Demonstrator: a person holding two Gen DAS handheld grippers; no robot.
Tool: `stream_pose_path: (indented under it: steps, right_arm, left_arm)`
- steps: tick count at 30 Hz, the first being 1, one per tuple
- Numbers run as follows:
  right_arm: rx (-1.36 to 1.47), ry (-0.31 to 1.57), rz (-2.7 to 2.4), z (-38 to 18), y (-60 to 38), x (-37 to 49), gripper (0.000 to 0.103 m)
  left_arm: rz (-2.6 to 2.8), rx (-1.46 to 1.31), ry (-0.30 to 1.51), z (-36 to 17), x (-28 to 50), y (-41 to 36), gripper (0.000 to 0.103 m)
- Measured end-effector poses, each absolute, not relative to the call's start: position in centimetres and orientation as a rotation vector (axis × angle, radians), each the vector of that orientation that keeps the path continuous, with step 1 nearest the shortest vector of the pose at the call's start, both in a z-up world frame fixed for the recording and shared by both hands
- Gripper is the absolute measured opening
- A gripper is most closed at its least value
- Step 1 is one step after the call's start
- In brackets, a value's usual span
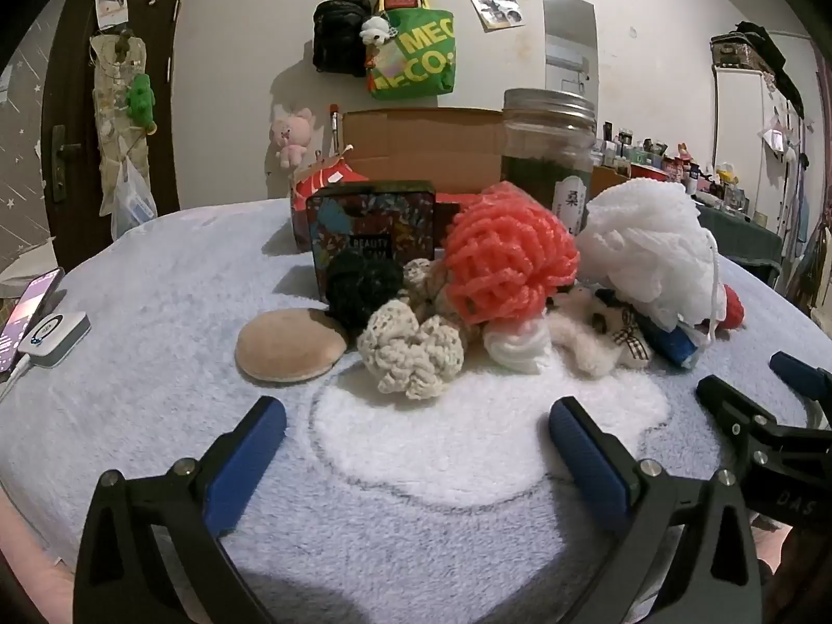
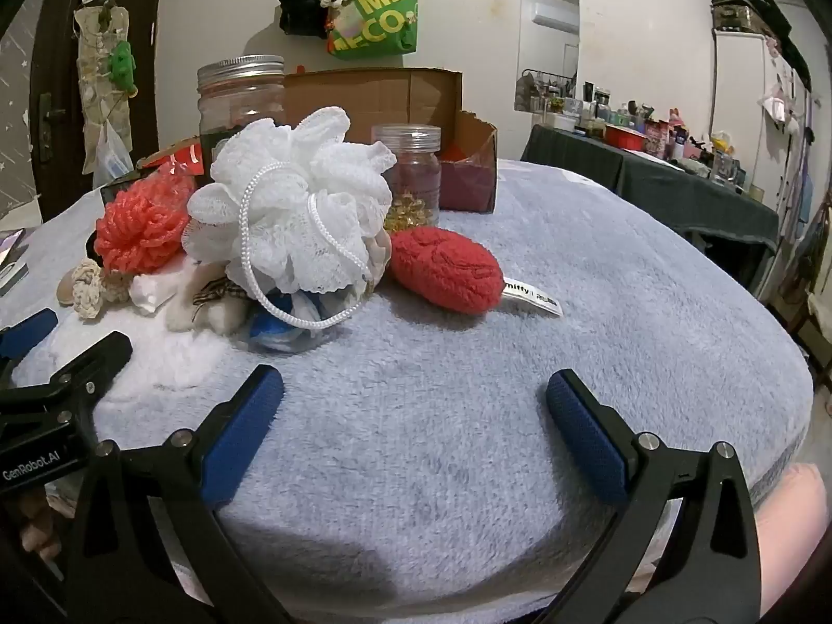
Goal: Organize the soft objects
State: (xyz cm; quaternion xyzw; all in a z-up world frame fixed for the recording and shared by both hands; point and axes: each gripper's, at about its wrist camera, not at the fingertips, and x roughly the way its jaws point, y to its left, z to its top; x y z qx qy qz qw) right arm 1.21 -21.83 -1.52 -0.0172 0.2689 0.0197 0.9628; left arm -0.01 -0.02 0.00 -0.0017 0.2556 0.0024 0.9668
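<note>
A pile of soft things lies on the fluffy blue blanket (image 1: 156, 286). In the left wrist view I see a beige round puff (image 1: 288, 346), a cream crochet scrunchie (image 1: 411, 351), a black scrunchie (image 1: 364, 286), a coral mesh ball (image 1: 509, 265), a white bath pouf (image 1: 650, 244) and a small plush bear (image 1: 603, 333). In the right wrist view the white pouf (image 2: 296, 208) and a red knitted pouch (image 2: 444, 268) lie ahead. My left gripper (image 1: 416, 437) is open and empty, short of the pile. My right gripper (image 2: 413, 405) is open and empty over bare blanket.
An open cardboard box (image 1: 421, 148), a printed tin (image 1: 372, 223) and a large glass jar (image 1: 548, 151) stand behind the pile. A smaller jar (image 2: 411, 171) stands by the box. A phone and a white charger (image 1: 52, 335) lie at the far left.
</note>
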Motion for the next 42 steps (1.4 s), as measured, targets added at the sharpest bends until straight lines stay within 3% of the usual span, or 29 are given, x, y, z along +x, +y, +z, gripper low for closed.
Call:
stream_pose_path:
  steps: [42]
  right_arm:
    - [-0.033,0.541,0.040,-1.60,-21.88,1.23,0.103]
  left_arm:
    - [0.003,-0.011,0.526,0.00,0.02,0.00,0.103]
